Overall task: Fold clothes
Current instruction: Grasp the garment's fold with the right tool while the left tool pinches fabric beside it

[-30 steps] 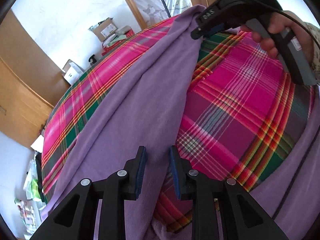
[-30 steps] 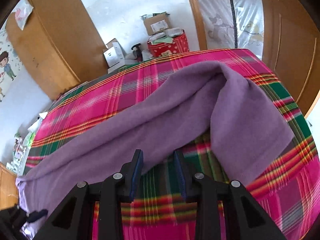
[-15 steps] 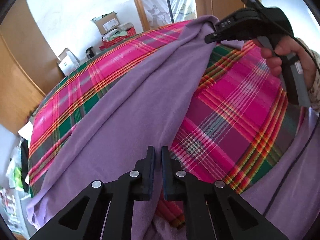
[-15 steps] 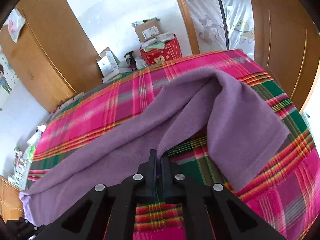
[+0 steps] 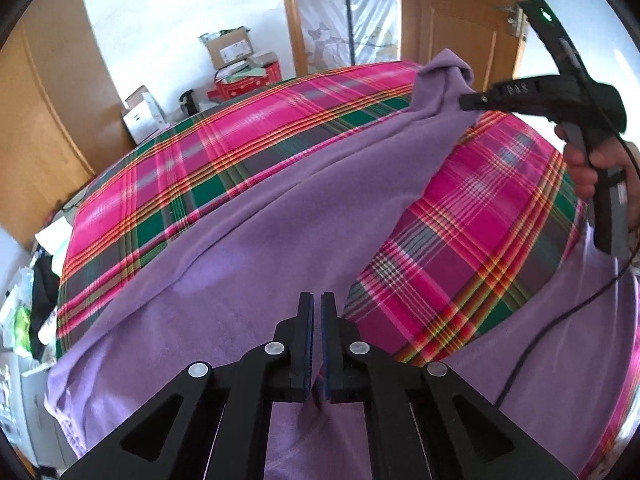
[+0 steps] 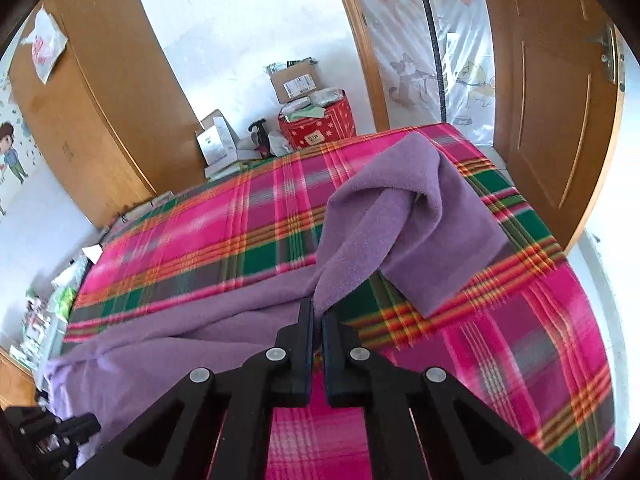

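Observation:
A purple fleece cloth (image 5: 280, 216) stretches across a bed covered in a pink, green and red plaid sheet (image 5: 480, 216). My left gripper (image 5: 316, 312) is shut on the cloth's near edge, the fabric pinched between its pads. In the right wrist view my right gripper (image 6: 316, 316) is shut on the cloth (image 6: 360, 248) at another edge, which rises in a taut ridge from its fingertips while a folded flap hangs beyond it. In the left wrist view the right gripper (image 5: 468, 102) holds the lifted, bunched cloth at the upper right, with a hand (image 5: 580, 164) on its handle.
Cardboard boxes (image 6: 296, 80) and a red tin (image 6: 320, 124) stand against the white wall beyond the bed. A wooden wardrobe (image 6: 104, 112) is at the left, a wooden door (image 6: 552, 92) at the right. Clutter (image 5: 24, 312) lies by the bed's left edge.
Both grippers went from open to shut on the purple cloth. Both then rose, lifting their edges; the right end now stands up from the bed in a bunched peak.

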`<state>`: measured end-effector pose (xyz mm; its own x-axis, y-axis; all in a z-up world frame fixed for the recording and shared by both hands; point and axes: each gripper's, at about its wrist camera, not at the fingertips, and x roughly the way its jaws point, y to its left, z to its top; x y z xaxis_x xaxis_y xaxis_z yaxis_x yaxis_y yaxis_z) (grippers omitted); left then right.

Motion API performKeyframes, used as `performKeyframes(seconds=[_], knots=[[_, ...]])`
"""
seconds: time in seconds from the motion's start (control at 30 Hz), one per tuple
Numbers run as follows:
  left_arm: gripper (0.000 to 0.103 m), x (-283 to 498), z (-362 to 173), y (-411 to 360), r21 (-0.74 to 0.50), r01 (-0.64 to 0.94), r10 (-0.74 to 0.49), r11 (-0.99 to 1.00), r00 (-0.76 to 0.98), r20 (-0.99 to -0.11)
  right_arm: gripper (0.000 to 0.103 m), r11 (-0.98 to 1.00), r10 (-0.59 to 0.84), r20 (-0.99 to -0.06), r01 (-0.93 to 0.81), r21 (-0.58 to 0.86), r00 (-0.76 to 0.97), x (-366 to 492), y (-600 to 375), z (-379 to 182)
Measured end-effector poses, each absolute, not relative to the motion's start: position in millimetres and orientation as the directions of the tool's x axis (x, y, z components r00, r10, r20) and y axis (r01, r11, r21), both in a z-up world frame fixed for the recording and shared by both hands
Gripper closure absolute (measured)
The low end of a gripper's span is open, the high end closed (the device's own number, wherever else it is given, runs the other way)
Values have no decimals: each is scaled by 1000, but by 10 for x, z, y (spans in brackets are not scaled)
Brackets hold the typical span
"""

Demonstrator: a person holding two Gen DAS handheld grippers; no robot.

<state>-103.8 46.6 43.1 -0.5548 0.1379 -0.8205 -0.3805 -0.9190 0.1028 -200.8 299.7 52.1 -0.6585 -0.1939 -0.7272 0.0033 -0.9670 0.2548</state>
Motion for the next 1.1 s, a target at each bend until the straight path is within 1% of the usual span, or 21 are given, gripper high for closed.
performKeyframes(seconds=[0.03, 0.1, 0.17, 0.2, 0.3, 0.43, 0.53, 0.57, 0.6, 0.63, 0.73, 0.9, 1.1], knots=[[93, -1043, 405, 485, 122, -379, 120, -917, -557, -822, 99, -969, -183, -732, -4, 246, -656, -2008, 3002, 495], [83, -1054, 351, 524, 163, -375, 84, -913, -561, -823, 99, -970, -172, -743, -19, 241, -646, -2031, 3010, 437], [81, -1041, 312, 557, 168, -394, 84, -904, -547, -833, 99, -972, -165, -750, -25, 236, -640, -2070, 3009, 396], [78, -1034, 292, 574, 170, -403, 84, -899, -539, -838, 99, -972, -162, -753, -26, 232, -638, -2087, 3006, 378], [76, -978, 256, 655, 211, -440, 72, -873, -544, -836, 99, -975, -155, -758, -27, 222, -633, -2153, 2996, 330], [75, -1066, 182, 719, 234, -435, 42, -869, -538, -842, 99, -971, -156, -767, -45, 234, -622, -2226, 3017, 244], [76, -1131, 168, 687, 207, -416, 53, -885, -532, -845, 99, -970, -157, -767, -50, 239, -623, -2219, 3027, 213], [82, -1131, 175, 684, 200, -420, 61, -885, -530, -846, 99, -969, -160, -766, -49, 242, -623, -2211, 3035, 213], [96, -1124, 184, 674, 201, -422, 63, -884, -534, -843, 99, -968, -163, -766, -49, 246, -622, -2202, 3042, 215], [96, -1117, 194, 664, 203, -424, 65, -883, -538, -840, 99, -967, -166, -765, -49, 249, -622, -2191, 3048, 224], [96, -1089, 295, 565, 151, -411, 110, -899, -546, -831, 99, -967, -169, -759, -43, 252, -629, -2148, 3054, 276], [97, -975, 482, 386, 99, -391, 154, -915, -566, -810, 99, -964, -186, -747, -27, 263, -638, -2010, 3031, 418], [97, -788, 539, 304, 49, -425, 209, -904, -538, -817, 99, -961, -205, -741, -13, 276, -640, -1703, 3047, 565]])
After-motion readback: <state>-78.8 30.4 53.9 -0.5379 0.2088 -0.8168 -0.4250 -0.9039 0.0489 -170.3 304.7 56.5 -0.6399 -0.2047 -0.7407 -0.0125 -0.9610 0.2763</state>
